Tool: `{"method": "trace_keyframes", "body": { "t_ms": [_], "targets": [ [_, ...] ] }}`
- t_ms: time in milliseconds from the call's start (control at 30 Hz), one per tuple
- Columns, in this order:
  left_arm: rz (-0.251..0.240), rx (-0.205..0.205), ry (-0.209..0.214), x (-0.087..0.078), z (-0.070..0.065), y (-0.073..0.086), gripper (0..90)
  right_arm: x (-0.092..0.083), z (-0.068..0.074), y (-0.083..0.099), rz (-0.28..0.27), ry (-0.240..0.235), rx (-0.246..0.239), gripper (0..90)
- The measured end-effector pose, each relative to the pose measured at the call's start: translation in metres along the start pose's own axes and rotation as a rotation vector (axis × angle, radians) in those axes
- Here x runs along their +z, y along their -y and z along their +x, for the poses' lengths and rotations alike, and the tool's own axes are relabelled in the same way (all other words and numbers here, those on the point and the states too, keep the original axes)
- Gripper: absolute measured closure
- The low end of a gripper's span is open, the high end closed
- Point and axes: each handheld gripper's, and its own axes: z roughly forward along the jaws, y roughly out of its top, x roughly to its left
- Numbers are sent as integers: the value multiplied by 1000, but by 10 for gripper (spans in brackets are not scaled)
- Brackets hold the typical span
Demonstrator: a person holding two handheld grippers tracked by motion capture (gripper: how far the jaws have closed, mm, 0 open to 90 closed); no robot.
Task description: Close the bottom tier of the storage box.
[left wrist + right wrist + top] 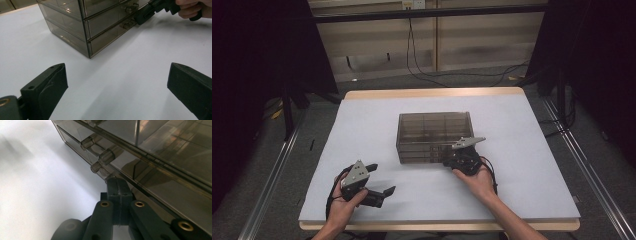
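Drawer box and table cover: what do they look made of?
Drawer box: looks like smoke-tinted transparent plastic, glossy; inner dividers show through its walls, and its moulded drawer handles catch highlights. Table cover: a matte white sheet, possibly paper or foam board; it shows no glare, and a wood-coloured table edge peeks out beyond it.

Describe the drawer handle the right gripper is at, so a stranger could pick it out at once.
Start at the smoky clear drawer cabinet in the middle of the white table. On its front, facing the person, small clear handles sit in a column near the right end. The one meant is the lowest handle, nearest the tabletop: the right gripper has its jaws pressed together right at it, while the handles above stand free.
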Motion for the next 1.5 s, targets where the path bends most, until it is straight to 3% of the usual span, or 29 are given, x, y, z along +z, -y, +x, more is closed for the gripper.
{"method": "trace_keyframes", "body": {
  "t_ms": [233,333,400,467,567,800,933,1267,1400,1500],
  "targets": [
    [3,-2,-1,0,0,0,28,-4,0,0,-7,14,21,900],
    [-5,-6,0,-1,1,0,28,-11,-2,1,-33,-29,45,900],
    [-12,-15,-2,-1,0,0,28,-17,-3,3,-49,-41,59,826],
    [-10,-16,-3,-1,0,0,28,-27,-2,5,-58,-43,43,729],
    [1,-9,-4,-1,1,1,28,-35,0,6,-61,-43,52,662],
    [6,-26,-14,1,1,1,28,-60,1,12,-90,17,46,355],
    [17,-34,-19,2,0,0,28,-78,-3,19,-142,-2,68,257],
    [18,-70,-19,3,3,2,27,-123,-18,46,-178,3,133,107],
    [22,-66,-30,5,2,2,29,-133,-27,58,-185,12,172,75],
    [14,-72,-30,4,1,2,29,-137,-32,69,-183,46,193,73]
  ]
}}
